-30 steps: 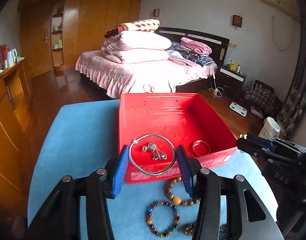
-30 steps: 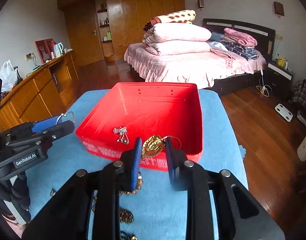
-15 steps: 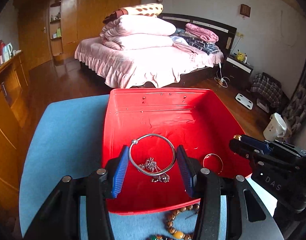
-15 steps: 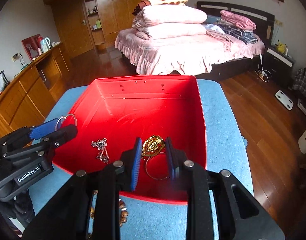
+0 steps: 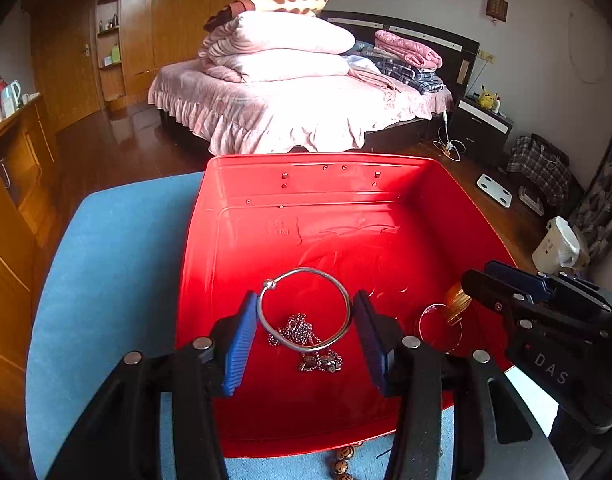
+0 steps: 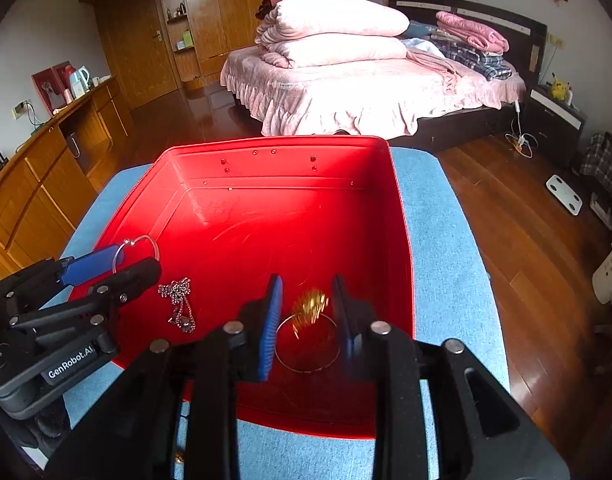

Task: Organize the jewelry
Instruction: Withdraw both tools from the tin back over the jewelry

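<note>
Two hand-held grippers hang over an open red tin box (image 5: 386, 208) on a blue-covered table (image 5: 117, 248) in a bedroom. The left gripper (image 5: 304, 328) pinches a silver bangle (image 5: 306, 308) across its width between blue pads, holding it above the box floor. Beneath it lies a heap of silver chain (image 5: 306, 340), and to the right a thin gold hoop (image 5: 438, 326) rests on the red bottom.

The right gripper (image 6: 308, 312) has its jaws parted around a gold ornament (image 6: 310, 304), which is blurred; whether the pads touch it cannot be made out. The hoop sits directly below it, the silver chain well to its left, just beside the left gripper's tip.

Brown beads (image 5: 342, 460) peep out at the box's near wall, mostly cut off by the frame and the gripper body. In the left view the right gripper blocks the box's right corner.

Behind stand a bed (image 6: 366, 92) piled with folded pink quilts (image 6: 334, 32), a wooden wardrobe (image 6: 225, 12) and a sideboard (image 6: 45, 168) with a kettle (image 6: 79, 78).
</note>
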`<state>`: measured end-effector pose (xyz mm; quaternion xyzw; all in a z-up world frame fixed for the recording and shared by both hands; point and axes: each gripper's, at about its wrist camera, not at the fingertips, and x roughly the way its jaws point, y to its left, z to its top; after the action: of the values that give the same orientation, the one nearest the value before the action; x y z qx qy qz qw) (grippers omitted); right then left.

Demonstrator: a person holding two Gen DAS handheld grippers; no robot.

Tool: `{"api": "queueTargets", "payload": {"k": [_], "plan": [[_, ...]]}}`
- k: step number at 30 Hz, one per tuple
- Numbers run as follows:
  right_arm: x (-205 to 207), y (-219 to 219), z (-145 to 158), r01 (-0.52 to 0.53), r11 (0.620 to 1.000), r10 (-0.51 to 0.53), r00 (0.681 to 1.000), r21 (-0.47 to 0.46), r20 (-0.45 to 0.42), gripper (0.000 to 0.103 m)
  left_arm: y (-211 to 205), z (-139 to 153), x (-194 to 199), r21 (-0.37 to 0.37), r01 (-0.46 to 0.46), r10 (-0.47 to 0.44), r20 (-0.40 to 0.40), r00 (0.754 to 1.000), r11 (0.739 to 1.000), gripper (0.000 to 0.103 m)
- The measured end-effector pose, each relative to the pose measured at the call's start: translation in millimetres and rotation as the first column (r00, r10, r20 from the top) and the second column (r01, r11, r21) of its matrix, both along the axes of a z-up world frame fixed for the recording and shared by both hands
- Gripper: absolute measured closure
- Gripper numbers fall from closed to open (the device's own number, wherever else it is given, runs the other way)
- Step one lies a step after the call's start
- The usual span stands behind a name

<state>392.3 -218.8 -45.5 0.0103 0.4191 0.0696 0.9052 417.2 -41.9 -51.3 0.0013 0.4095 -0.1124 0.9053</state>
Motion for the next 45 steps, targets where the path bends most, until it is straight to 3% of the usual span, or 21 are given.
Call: {"api": "queueTargets", "payload": {"k": [2, 5, 9, 13, 18, 27, 32, 45], "plan": [[-1, 0, 1, 0.002, 1.0, -0.002, 1.0, -0.003, 0.008, 0.069, 1, 0, -1, -0.004, -0.002, 0.002, -0.001, 1.0, 1.0, 0.042], [-3, -3, 4, 0.009, 1.0, -0.009, 1.0, 0.001, 0.018, 0.066, 2, 4, -4, 0.0, -0.002, 0.002, 0.018, 1.0, 1.0, 0.04], [-12, -8, 10, 0.028, 1.0, -0.028, 0.998, -0.003, 0.054, 0.05, 4, 11, -11, 0.002, -0.004, 0.004, 0.046, 0.999, 1.0, 0.035], [-22, -13, 14, 0.036, 0.999, -0.037, 0.997, 0.009, 0.072, 0.042, 13, 21, -24, 0.003, -0.021, 0.021, 0.085, 0.996, 1.0, 0.025], [-50, -15, 19, 0.041, 0.999, -0.038, 0.993, -0.028, 0.116, 0.017, 32, 33, -51, 0.001, -0.055, 0.054, 0.144, 0.988, 0.998, 0.011], [-105, -15, 7, -0.036, 0.999, 0.036, 0.994, 0.005, 0.099, 0.014, 75, 39, -114, -0.057, -0.089, 0.097, 0.171, 0.98, 0.994, 0.006], [-135, -9, 0, -0.085, 0.996, 0.082, 0.993, 0.026, 0.09, 0.014, 88, 30, -140, -0.046, -0.105, 0.111, 0.146, 0.983, 0.993, 0.006], [-202, 5, -18, -0.205, 0.978, 0.208, 0.976, -0.047, 0.071, 0.014, 98, -11, -192, -0.014, -0.091, 0.092, 0.077, 0.993, 0.996, 0.006]]}}
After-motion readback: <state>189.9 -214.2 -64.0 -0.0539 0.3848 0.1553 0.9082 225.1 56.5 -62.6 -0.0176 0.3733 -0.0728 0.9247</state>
